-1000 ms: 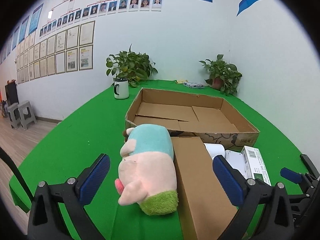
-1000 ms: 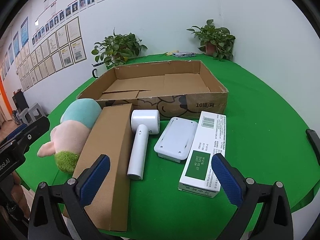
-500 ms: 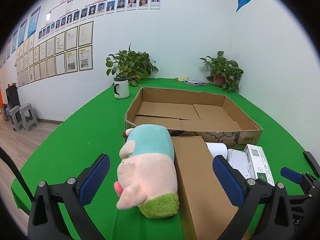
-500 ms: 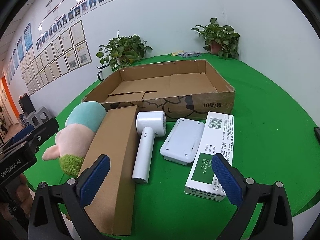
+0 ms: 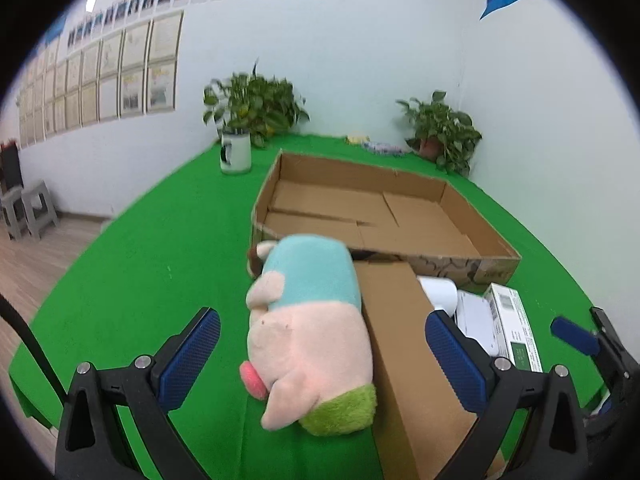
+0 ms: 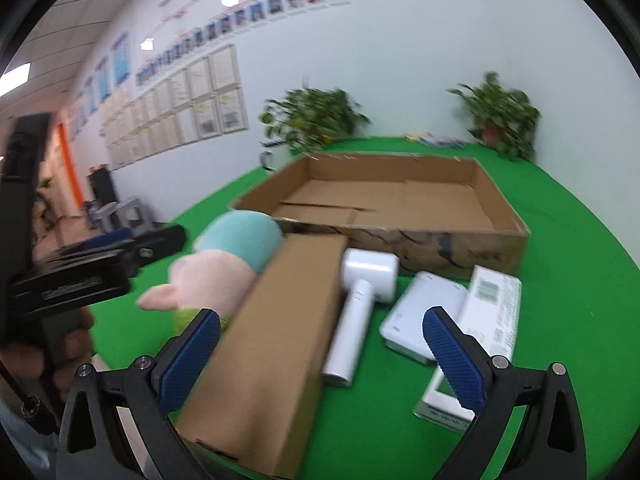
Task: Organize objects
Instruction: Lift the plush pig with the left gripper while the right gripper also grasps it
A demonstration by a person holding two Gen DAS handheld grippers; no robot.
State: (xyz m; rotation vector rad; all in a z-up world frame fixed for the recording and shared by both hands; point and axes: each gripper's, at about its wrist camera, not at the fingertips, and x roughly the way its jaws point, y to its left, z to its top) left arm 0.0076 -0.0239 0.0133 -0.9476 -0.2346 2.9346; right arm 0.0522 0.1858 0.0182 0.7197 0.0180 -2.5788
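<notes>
A pink, teal and green plush toy (image 5: pixel 308 328) lies on the green table beside a long closed brown carton (image 5: pixel 404 344). My left gripper (image 5: pixel 320 352) is open, its jaws on either side of the toy and carton, just short of them. My right gripper (image 6: pixel 320 356) is open above the long carton (image 6: pixel 280 344) and a white hammer-shaped device (image 6: pixel 360 312). A white flat device (image 6: pixel 424 320) and a white and green box (image 6: pixel 476 336) lie to the right. A large open, empty cardboard tray (image 6: pixel 400 200) stands behind them; it also shows in the left wrist view (image 5: pixel 376 212).
A white mug (image 5: pixel 235 156) and a potted plant (image 5: pixel 256 108) stand at the table's back left, another plant (image 5: pixel 444 132) at the back right corner. Small items (image 5: pixel 380 146) lie near the far wall. The left gripper's body (image 6: pixel 80 268) shows at the right view's left.
My right gripper has swung left and forward, toward the long carton and the plush toy; its view is blurred. My left gripper has crept slightly closer to the toy. Both stay open.
</notes>
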